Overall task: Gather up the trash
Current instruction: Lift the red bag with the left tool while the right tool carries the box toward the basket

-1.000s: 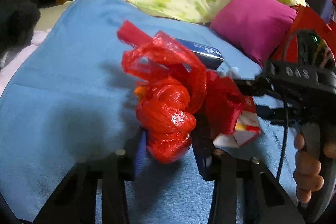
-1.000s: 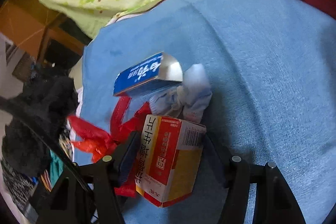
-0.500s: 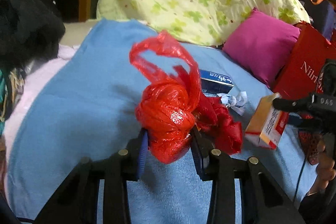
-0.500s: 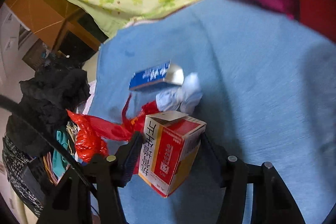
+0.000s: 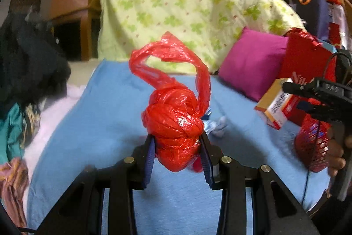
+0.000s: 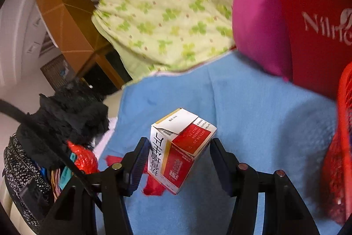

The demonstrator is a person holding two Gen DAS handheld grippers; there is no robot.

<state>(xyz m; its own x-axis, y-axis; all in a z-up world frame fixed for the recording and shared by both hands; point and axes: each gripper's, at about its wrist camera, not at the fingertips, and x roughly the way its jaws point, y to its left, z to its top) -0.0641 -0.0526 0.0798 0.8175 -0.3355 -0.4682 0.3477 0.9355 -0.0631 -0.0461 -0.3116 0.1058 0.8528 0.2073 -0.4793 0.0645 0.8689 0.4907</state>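
My left gripper (image 5: 177, 147) is shut on a knotted red plastic bag (image 5: 173, 122) and holds it above the blue bedcover (image 5: 99, 120). My right gripper (image 6: 178, 151) is shut on a red, white and yellow carton (image 6: 178, 151), lifted above the cover; the carton also shows at the right in the left wrist view (image 5: 276, 107). A crumpled white tissue (image 5: 216, 126) lies on the cover behind the bag. A red mesh basket (image 6: 340, 147) stands at the right edge; it also shows in the left wrist view (image 5: 312, 142).
A green-patterned pillow (image 5: 187, 3), a magenta cushion (image 5: 253, 65) and a red paper bag (image 6: 308, 14) stand at the head of the bed. Dark clothes (image 6: 66, 116) are piled off the left side. A wooden bed frame (image 6: 61, 14) stands behind.
Both grippers have risen from the bedcover with their loads. The right gripper has carried the carton to the right, toward the red basket. The blue box has gone out of view.
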